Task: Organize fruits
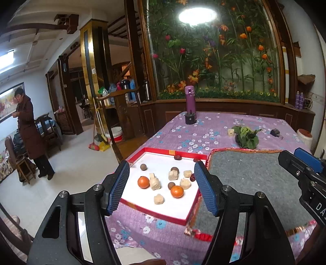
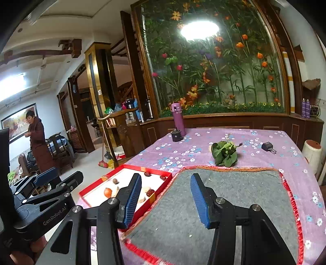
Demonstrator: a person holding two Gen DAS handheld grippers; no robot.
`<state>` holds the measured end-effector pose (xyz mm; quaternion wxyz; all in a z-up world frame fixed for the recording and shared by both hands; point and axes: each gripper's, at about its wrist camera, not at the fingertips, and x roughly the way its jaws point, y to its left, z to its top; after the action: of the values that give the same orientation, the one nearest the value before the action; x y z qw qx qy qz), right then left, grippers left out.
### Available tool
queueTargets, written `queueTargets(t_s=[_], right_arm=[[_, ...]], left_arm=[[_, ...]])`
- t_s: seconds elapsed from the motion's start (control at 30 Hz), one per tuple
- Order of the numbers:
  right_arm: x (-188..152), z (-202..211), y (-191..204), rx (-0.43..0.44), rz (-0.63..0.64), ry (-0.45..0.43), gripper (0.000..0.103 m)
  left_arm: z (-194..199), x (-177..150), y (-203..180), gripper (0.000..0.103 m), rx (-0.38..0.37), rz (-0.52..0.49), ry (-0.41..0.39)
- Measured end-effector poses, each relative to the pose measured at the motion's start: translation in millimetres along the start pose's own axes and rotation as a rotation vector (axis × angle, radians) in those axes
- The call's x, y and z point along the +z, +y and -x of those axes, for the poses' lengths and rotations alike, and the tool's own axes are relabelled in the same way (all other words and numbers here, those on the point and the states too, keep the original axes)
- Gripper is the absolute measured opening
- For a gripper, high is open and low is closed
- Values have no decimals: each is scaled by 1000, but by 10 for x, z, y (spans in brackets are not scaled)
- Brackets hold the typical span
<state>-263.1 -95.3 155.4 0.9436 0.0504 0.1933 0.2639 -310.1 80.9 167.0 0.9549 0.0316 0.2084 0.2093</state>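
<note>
Left hand-held gripper (image 1: 162, 186) hangs above the shallow red-rimmed white tray (image 1: 142, 208), blue pads wide apart, nothing btwn them. In the tray: two round orange fruits (image 1: 143, 182), small brown round fruits (image 1: 143, 166), dark red dates (image 1: 177, 157) & pale beige chunks (image 1: 155, 183), all scattered loose. Right hand-held gripper (image 2: 166, 200) sits over the grey felt mat w/ red trim (image 2: 234, 193) just beside the tray, jaws moderately apart, empty. Both on the bench under a purple floral cloth (image 2: 203, 140). Leafy green bunch (image 2: 224, 154) lies beyond the mat.

Bright ceiling lamp (image 1: 197, 14) glares on glass; fisheye edges bend and darken.
</note>
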Motion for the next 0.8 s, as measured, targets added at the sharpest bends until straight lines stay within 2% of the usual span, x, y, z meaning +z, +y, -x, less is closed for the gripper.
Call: queueTargets(t_s=[0.13, 0.17, 0.2, 0.23, 0.53, 0.63, 0.8], right_arm=[[-54, 255, 135, -27, 39, -32, 49], [-67, 317, 160, -29, 40, -40, 49], [-90, 381, 180, -26, 38, -49, 49], [-100, 424, 193, -25, 38, -55, 49], [-201, 567, 428, -41, 94, -97, 62], [-236, 564, 471, -45, 61, -99, 67], [-286, 503, 448, -53, -10, -85, 68]], left_arm=[[215, -50, 93, 69, -11, 23, -35], [269, -69, 116, 72, -17, 24, -46], [302, -81, 133, 80, -17, 24, -53], [322, -85, 147, 82, -16, 26, -59], [421, -176, 196, 82, -13, 42, -66], [452, -215, 216, 82, -1, 33, -73], [481, -232, 278, 82, 6, 50, -79]])
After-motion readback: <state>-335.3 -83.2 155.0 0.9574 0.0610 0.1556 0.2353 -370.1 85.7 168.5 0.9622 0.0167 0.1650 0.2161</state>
